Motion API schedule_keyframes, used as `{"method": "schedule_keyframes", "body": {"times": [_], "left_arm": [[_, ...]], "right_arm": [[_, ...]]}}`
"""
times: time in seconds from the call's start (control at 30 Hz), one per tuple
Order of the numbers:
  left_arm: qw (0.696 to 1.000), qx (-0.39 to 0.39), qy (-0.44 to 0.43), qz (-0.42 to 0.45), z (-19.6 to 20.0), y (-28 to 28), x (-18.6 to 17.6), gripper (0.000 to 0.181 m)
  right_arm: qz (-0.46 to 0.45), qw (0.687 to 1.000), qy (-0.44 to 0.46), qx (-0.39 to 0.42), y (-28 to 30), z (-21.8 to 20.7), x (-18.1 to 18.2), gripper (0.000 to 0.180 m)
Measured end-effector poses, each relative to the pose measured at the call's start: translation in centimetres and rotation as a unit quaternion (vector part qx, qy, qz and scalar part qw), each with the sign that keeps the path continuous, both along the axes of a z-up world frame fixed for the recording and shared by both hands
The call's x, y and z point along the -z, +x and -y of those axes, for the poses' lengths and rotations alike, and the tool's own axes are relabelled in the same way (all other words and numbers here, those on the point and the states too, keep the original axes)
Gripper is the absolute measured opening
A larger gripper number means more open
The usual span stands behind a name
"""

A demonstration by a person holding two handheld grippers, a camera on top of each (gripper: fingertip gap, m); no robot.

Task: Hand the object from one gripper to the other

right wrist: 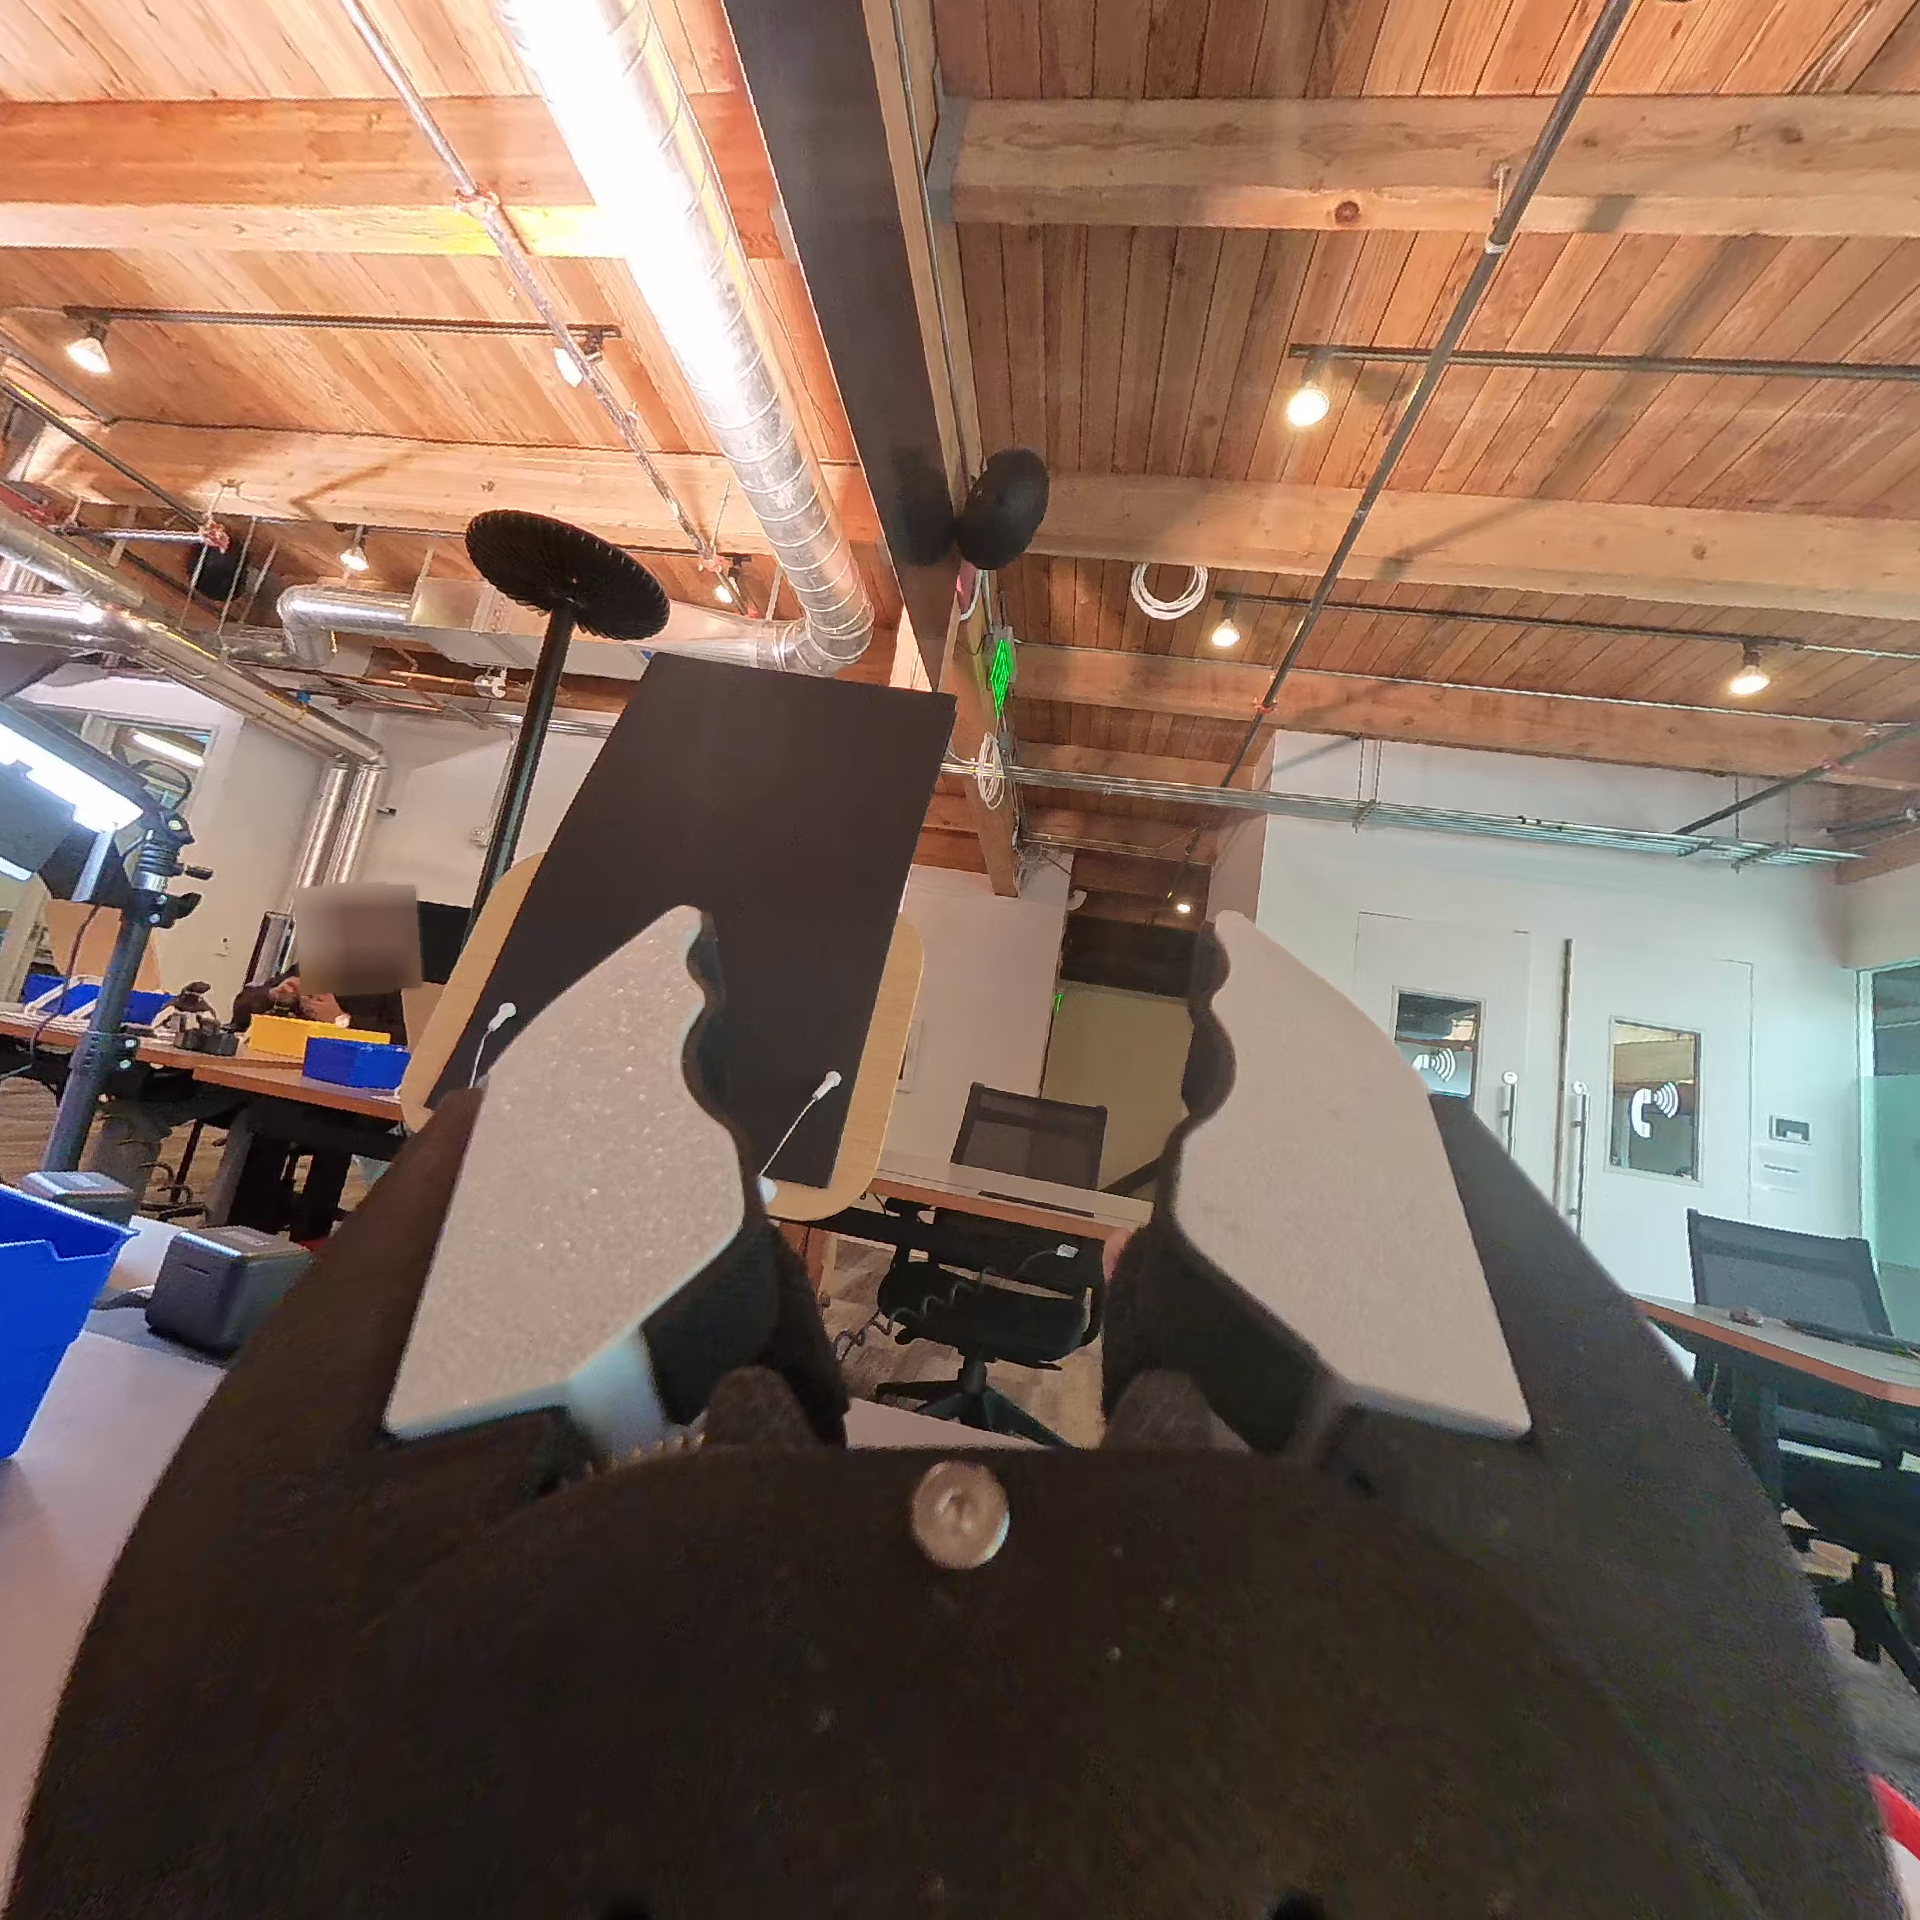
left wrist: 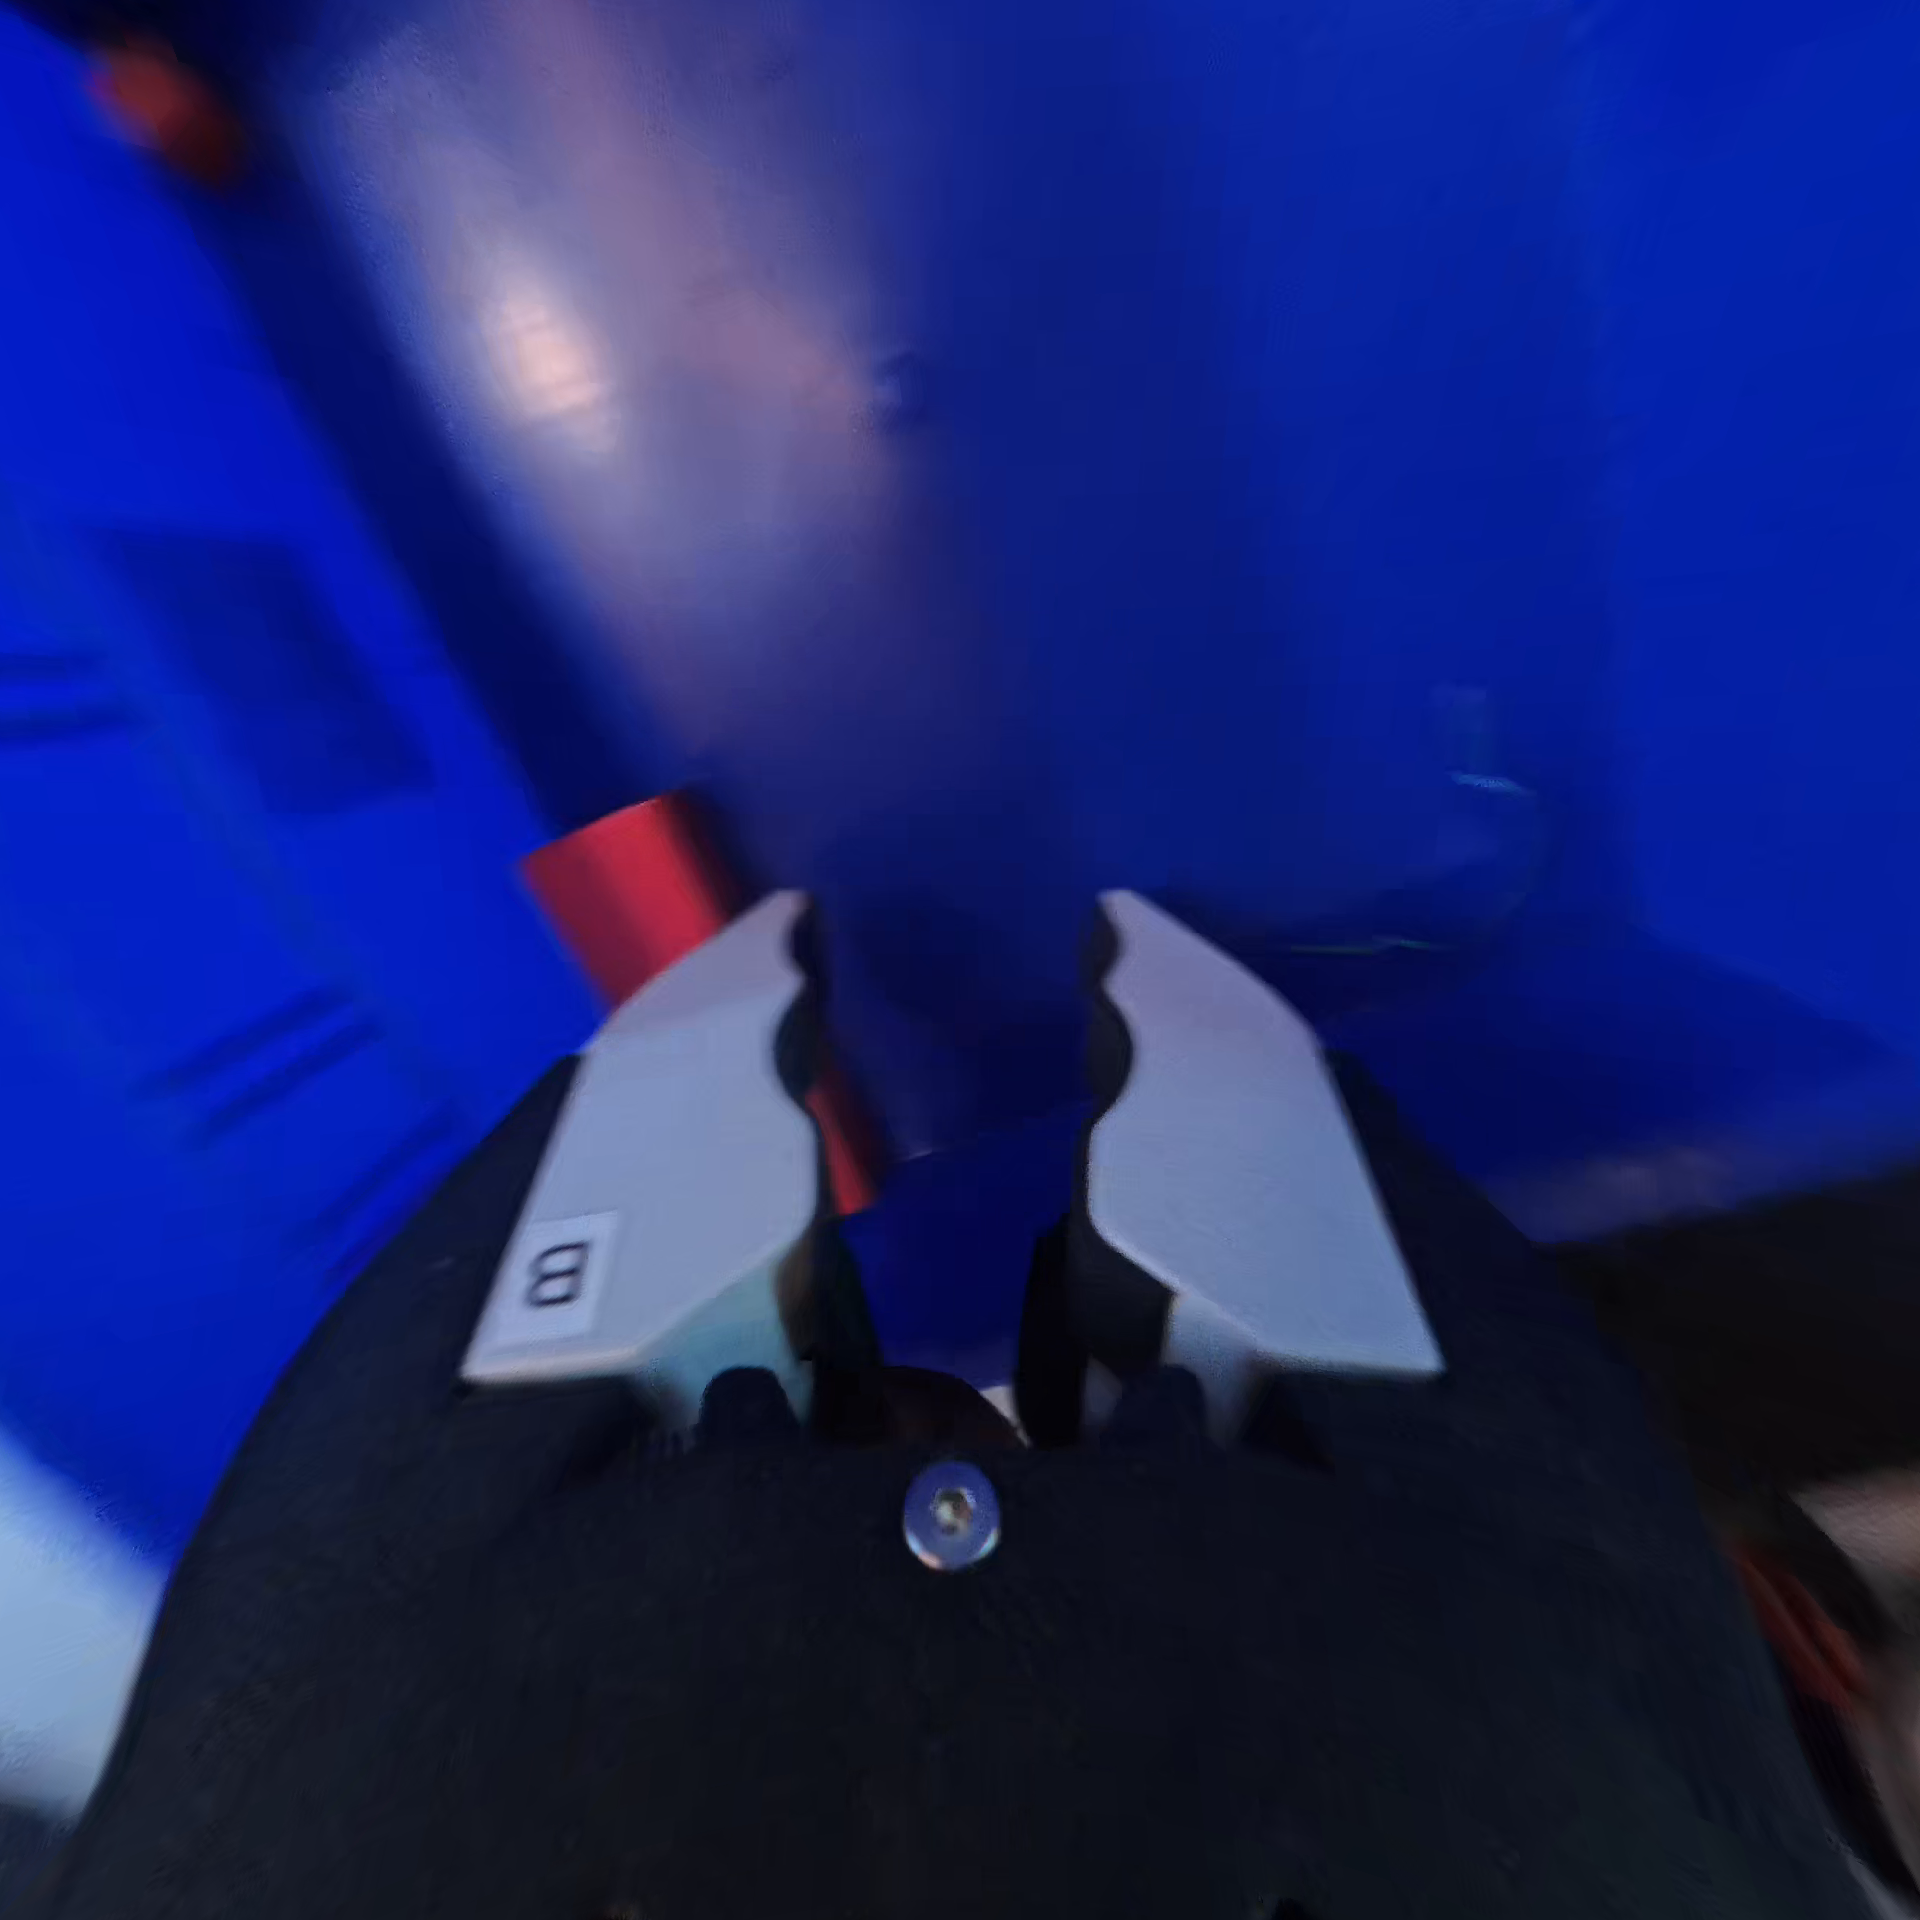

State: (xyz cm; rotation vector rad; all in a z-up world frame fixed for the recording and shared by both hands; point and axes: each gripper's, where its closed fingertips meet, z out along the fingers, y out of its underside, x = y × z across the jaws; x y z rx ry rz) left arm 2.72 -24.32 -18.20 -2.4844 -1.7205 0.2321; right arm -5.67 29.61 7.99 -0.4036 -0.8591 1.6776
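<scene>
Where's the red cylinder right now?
In the left wrist view, the red cylinder lies inside the blue bin, partly hidden under the open left gripper's left-hand finger. It is not gripped.

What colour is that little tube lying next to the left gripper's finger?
Red. The tube shows best in the left wrist view, inside the blue bin.
</scene>
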Motion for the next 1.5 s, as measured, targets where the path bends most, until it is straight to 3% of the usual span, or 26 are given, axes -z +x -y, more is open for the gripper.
{"method": "schedule_keyframes", "body": {"times": [0.03,0.07,0.13,0.33,0.53,0.67,0.87,1.0,1.27,1.33,1.5], "left_arm": [[0.997,0.024,0.072,0.020,-2.2,0.5,0.0,0.043],[0.997,0.024,0.068,0.026,-2.2,0.7,0.1,0.043],[0.999,-0.007,-0.038,0.019,0.7,0.7,0.0,0.054],[0.991,-0.018,-0.130,-0.012,2.2,1.0,-2.6,0.058],[0.981,-0.058,-0.181,0.043,4.9,1.5,-1.3,0.053],[0.984,-0.065,-0.155,0.059,5.1,1.8,0.0,0.041],[0.990,-0.061,-0.119,0.032,4.9,1.7,0.3,0.052],[0.993,-0.067,-0.095,0.024,4.8,1.7,0.0,0.047],[0.986,-0.079,-0.144,0.023,5.5,1.5,0.2,0.043],[0.990,-0.070,-0.121,0.021,5.2,1.6,0.2,0.048],[0.999,-0.039,0.001,-0.010,3.2,1.6,-0.5,0.042]], "right_arm": [[0.001,1.000,-0.001,0.000,0.0,0.0,0.0,0.087],[0.002,1.000,-0.002,-0.001,-0.1,-0.1,0.0,0.087],[0.003,1.000,-0.004,-0.001,-0.1,-0.2,0.1,0.086],[0.001,1.000,-0.001,-0.001,0.0,-0.1,0.0,0.086],[-0.005,1.000,-0.006,-0.001,0.3,-0.4,-0.3,0.085],[-0.003,1.000,-0.009,-0.002,0.3,-0.6,-0.2,0.085],[-0.005,1.000,-0.003,-0.002,0.4,-0.3,-0.2,0.084],[-0.005,1.000,-0.003,-0.002,0.4,-0.3,-0.2,0.084],[-0.007,1.000,-0.005,-0.001,0.5,-0.5,-0.2,0.083],[-0.009,1.000,-0.005,0.000,0.6,-0.6,-0.3,0.083],[-0.016,1.000,-0.013,-0.002,1.0,-0.9,-0.6,0.082]]}}
